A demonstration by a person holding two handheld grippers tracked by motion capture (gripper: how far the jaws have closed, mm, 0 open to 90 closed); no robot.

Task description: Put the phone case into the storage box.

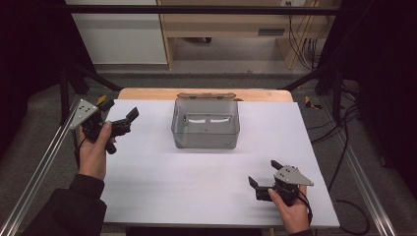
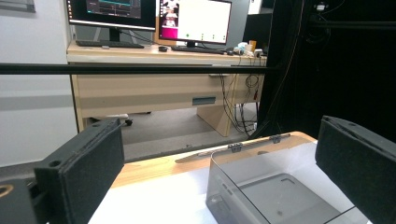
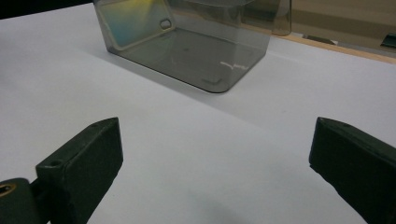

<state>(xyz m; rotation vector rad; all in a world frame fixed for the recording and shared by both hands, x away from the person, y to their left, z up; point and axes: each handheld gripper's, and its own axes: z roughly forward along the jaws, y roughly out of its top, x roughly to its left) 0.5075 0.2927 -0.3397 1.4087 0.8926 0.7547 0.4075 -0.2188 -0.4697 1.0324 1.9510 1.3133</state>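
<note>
So the smoky clear box sits mid-desk toward the far edge, lid flipped back. Left tongs and right tongs both gape wide, holding nothing. My worry: slick thin walls, a one-sided pinch probably just skids it away

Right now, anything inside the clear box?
Nothing lies inside the clear box; its bare floor shows through the tinted walls in all three views. Its lid hangs open behind, hiding some of the table edge.
</note>
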